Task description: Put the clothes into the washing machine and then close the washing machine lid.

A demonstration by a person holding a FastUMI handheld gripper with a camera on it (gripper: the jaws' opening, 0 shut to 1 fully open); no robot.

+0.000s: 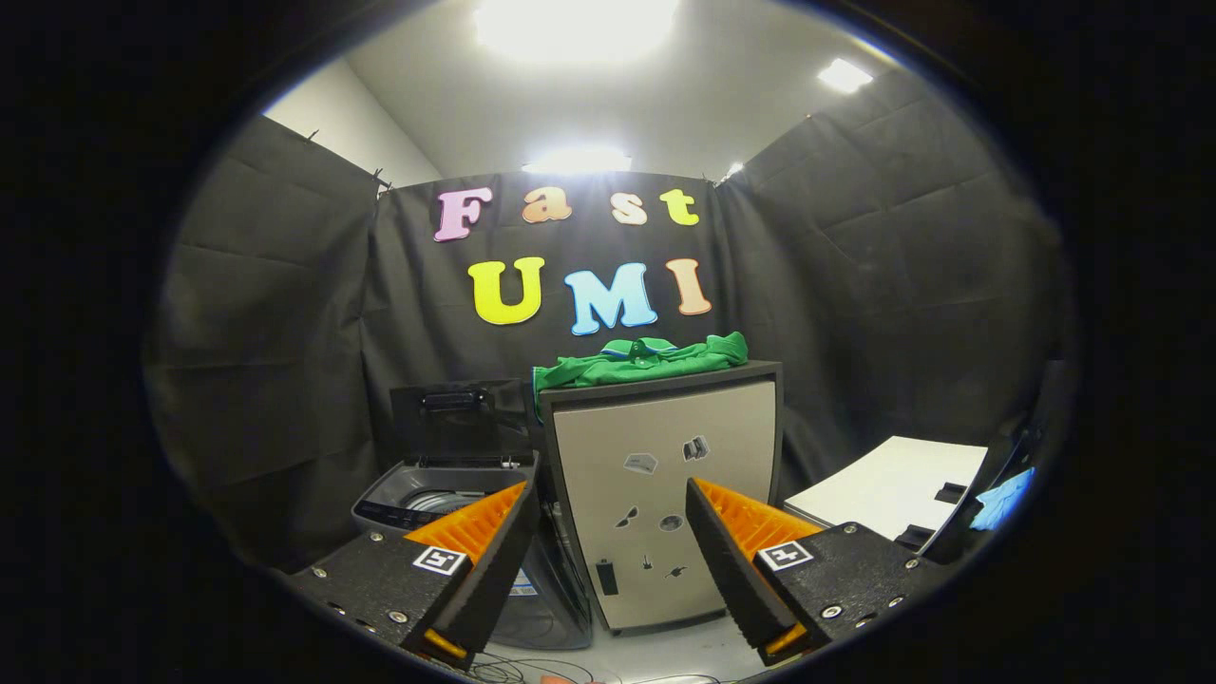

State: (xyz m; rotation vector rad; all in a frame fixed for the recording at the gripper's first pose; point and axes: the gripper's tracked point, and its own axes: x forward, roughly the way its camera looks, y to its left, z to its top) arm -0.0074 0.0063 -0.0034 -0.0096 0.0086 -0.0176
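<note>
Shirt (655, 361) lies along the cabinet's (665, 494) top edge; washer (437, 499) beside, lid (456, 418) up. My gripper (608, 560) is spread wide, empty; I'd rise and pinch a thick fold.

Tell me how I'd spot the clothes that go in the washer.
Find the tall grey cabinet beyond the open gripper, right of the washer with its raised lid. The green shirt lies crumpled on the cabinet's top. It is the only bright green, soft thing against the black cloth.
</note>
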